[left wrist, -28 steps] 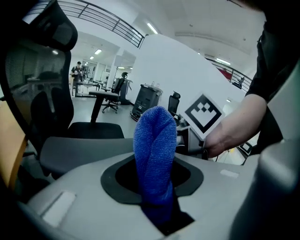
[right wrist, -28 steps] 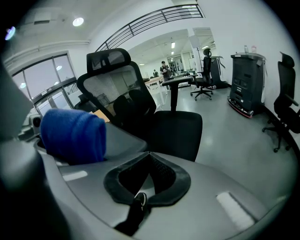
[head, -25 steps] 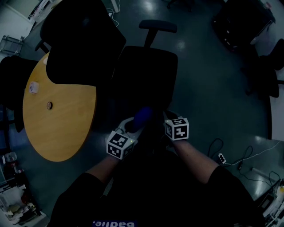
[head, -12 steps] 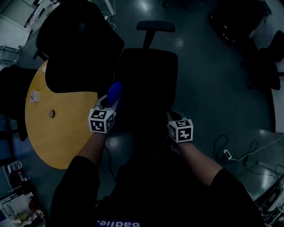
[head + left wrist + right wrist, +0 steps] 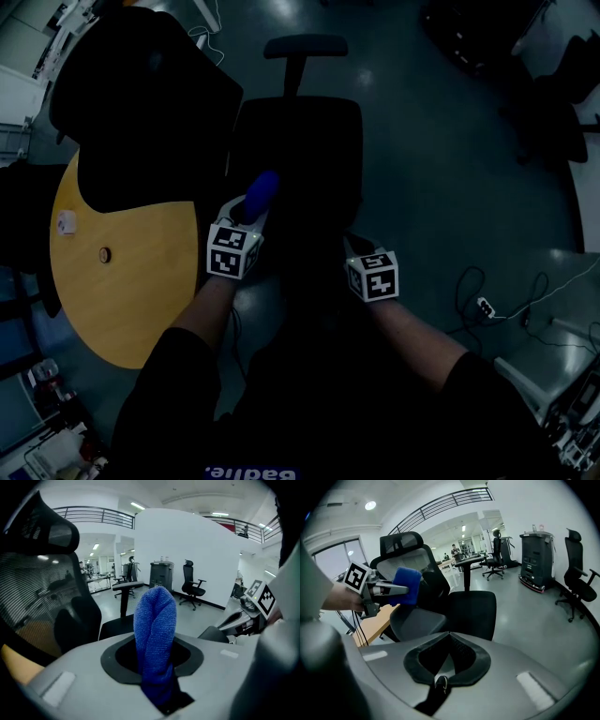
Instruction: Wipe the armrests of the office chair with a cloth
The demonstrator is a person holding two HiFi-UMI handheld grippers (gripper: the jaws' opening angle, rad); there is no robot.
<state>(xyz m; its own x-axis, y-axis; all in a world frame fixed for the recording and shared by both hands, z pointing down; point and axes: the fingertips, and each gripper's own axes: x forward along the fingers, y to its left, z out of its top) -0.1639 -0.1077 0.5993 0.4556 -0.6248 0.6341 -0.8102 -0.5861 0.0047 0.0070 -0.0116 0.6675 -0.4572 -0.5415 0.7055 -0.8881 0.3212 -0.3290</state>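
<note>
Office chair beside table
The office chair stood right of the table; a second chair stood at the table's far edge.

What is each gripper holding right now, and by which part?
The left gripper is shut on the blue cloth, pinching its lower end; the bunched rest sticks out past the jaws. The right gripper holds nothing, its jaws together.

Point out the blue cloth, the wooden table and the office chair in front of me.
blue cloth [image 5: 154,634]: left gripper view, middle of the upright fold.
wooden table [image 5: 141,286]: head view, bare part of its top.
office chair [image 5: 300,159]: head view, its broad black panel.
</note>
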